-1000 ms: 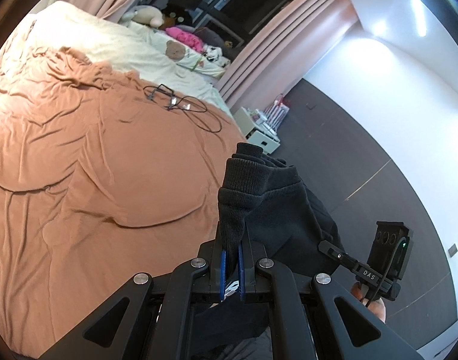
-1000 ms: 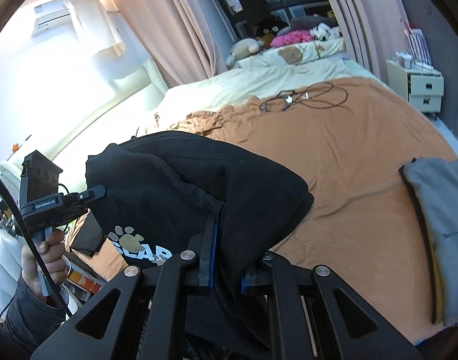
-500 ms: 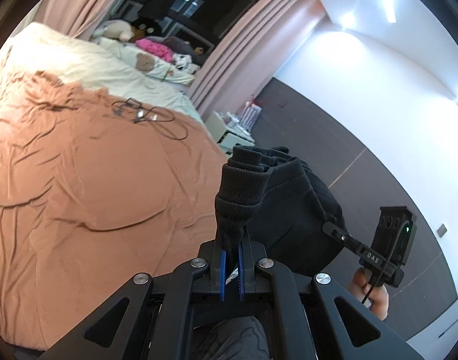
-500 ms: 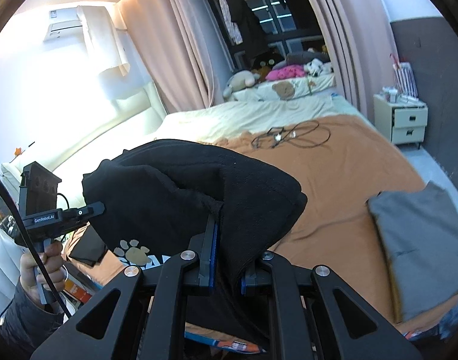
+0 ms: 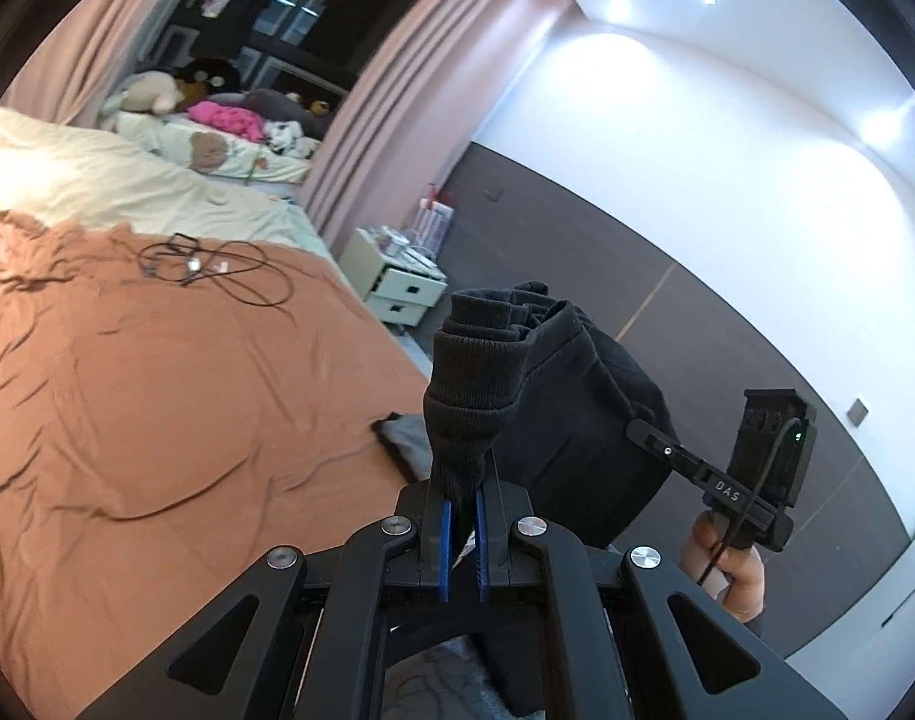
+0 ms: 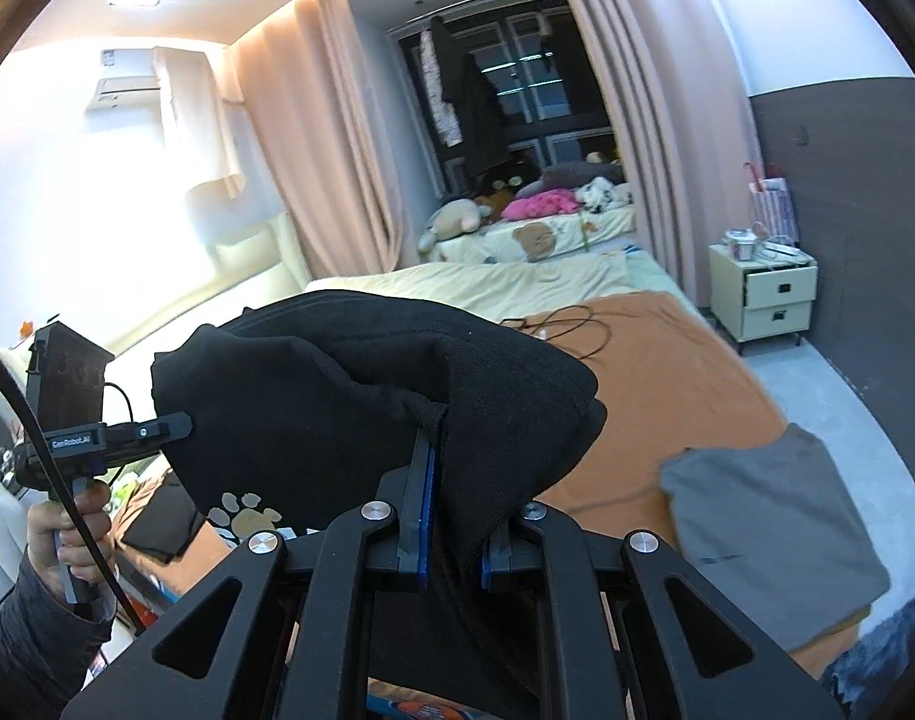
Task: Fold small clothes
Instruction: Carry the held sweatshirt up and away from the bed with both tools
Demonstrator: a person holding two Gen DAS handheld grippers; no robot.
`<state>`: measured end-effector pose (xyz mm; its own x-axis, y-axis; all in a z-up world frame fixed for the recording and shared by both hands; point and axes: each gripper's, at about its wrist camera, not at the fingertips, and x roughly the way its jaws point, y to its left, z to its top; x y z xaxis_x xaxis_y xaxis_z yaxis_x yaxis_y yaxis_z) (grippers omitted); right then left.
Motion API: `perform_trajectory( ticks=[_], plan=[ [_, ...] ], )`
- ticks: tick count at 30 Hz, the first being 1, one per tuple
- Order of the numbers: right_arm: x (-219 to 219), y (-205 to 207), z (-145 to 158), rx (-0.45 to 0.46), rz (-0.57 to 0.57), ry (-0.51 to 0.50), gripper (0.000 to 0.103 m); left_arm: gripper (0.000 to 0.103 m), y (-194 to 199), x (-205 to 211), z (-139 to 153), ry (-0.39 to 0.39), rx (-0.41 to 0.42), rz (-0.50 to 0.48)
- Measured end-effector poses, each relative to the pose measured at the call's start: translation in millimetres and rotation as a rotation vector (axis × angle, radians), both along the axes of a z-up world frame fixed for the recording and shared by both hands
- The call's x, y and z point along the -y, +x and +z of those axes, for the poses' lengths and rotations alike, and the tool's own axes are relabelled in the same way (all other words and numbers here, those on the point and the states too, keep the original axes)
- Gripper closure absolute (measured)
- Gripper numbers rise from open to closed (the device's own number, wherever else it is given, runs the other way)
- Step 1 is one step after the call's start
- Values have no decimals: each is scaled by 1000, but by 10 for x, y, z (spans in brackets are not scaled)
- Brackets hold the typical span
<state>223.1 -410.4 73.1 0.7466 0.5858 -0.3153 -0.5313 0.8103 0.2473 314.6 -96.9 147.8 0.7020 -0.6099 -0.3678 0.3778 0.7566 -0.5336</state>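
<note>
Aloft, black garment (image 6: pixel 361 396) between grippers

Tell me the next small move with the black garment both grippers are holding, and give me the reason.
Probably lower both grippers toward the bare orange bedspread and spread them apart. The black garment hangs bunched in the air, pinched by the left gripper at a ribbed edge and by the right gripper, so it likely needs laying flat, clear of the grey garment, before folding.

Black garment (image 6: pixel 361 384) with paw print hangs bunched above the bed.
</note>
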Motion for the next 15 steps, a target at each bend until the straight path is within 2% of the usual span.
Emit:
perform_trajectory(
  ticks=[9,15],
  plan=[
    [363,-413,-18,31,-112,8,96,97,328,703,42,10,10,-115],
    [455,-587,-16,44,-194,-10,96,98,539,1194,41,19,18,-197]
  ],
)
